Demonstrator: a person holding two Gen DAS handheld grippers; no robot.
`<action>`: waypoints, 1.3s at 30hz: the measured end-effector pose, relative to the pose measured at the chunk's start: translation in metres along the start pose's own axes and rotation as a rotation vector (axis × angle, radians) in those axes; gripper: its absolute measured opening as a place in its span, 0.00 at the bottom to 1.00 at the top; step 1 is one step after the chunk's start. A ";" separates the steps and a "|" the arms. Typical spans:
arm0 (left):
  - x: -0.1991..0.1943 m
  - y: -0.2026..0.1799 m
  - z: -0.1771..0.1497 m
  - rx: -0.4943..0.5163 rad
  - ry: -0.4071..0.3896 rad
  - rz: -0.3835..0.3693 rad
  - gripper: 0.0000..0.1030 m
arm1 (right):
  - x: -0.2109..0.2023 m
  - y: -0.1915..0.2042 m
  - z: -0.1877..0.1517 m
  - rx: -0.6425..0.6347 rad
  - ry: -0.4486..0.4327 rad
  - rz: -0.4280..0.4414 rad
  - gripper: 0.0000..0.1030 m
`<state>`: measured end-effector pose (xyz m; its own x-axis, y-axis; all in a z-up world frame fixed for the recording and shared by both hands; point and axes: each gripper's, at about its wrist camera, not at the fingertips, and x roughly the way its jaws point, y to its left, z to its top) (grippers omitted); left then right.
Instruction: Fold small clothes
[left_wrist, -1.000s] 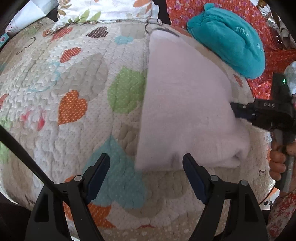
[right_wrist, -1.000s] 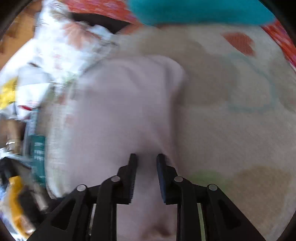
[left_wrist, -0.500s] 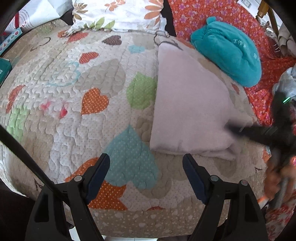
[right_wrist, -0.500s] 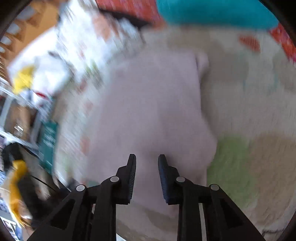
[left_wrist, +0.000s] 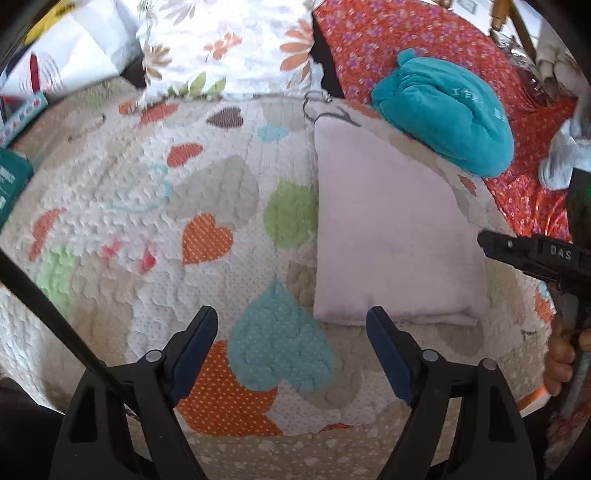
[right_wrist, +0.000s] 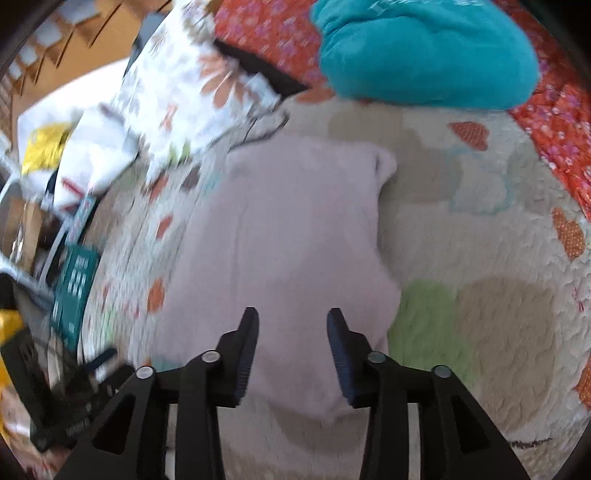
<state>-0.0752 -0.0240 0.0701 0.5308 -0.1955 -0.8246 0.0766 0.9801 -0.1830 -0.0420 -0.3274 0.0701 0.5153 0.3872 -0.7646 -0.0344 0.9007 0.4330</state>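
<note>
Folded pale pink cloth (left_wrist: 391, 236) lies flat on the heart-print quilt (left_wrist: 155, 206), both grippers clear of it.

The quilt fills both views; a floral pillow (left_wrist: 229, 48) and red flowered fabric (left_wrist: 373, 44) lie at its far edge. A teal bundle (left_wrist: 447, 110) sits just beyond the cloth's far corner. The left gripper (left_wrist: 291, 347) hangs over the quilt by the cloth's near edge, jaws wide, nothing between them. The right gripper (right_wrist: 291, 350) is above the cloth; its jaws have just been opening and grip nothing.
</note>
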 end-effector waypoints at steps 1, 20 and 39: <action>0.003 0.001 0.002 -0.015 0.014 -0.015 0.79 | 0.003 -0.003 0.005 0.028 -0.012 0.001 0.46; 0.128 -0.014 0.103 -0.050 0.203 -0.326 0.69 | 0.109 -0.050 0.100 0.236 0.045 0.086 0.42; -0.001 -0.026 0.085 0.248 -0.410 0.217 0.96 | 0.031 -0.022 0.094 0.071 -0.192 -0.240 0.54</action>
<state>-0.0058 -0.0466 0.1211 0.8397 -0.0068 -0.5431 0.0994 0.9850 0.1414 0.0557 -0.3532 0.0816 0.6543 0.1151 -0.7474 0.1639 0.9433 0.2887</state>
